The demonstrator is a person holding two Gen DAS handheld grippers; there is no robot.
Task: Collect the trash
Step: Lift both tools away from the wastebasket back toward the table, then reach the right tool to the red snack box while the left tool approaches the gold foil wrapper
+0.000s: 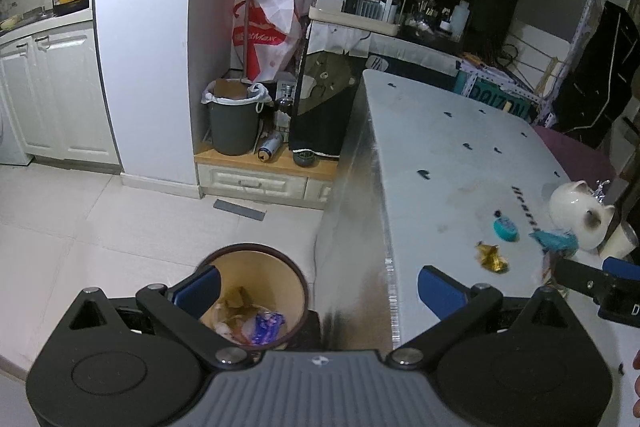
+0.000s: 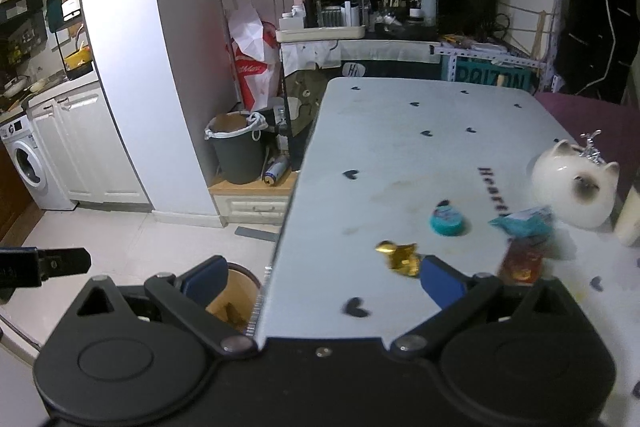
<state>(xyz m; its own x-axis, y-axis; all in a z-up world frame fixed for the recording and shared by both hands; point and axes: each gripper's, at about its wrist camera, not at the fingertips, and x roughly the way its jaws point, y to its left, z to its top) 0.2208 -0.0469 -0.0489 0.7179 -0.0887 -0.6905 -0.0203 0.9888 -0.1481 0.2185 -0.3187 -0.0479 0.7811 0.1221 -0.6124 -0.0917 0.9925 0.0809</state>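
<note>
**With both grippers empty, gold wrapper is next for the bin**

While my left gripper [image 1: 318, 291] hangs wide open over the small brown bin [image 1: 298, 277] on the floor beside the table [image 1: 440, 155], holding nothing, I judge we're mid-task btwn pickups: some wrappers already lie in the bin, more trash waits on top. My right gripper [image 2: 324, 279] is also spread wide & empty, straddling the table's near-left edge, its right finger [image 2: 442, 285] just beside the crumpled gold wrapper [image 2: 400, 258].

That wrapper sits near the table's front edge, left of the teal round lid [image 2: 447, 221]. Its long axis runs roughly left-to-right across the right wrist view, narrower end toward the table edge; crumpled, so no clear front or back.

Further right: a blue packet [image 2: 524, 223] and a red packet [image 2: 522, 263], blurred, near the white cat-shaped pot [image 2: 568, 183].

Next move, as I read it: shift right gripper rightward so the gold wrapper lies btwn the fingers, close across its short side, then carry to bin.
</note>
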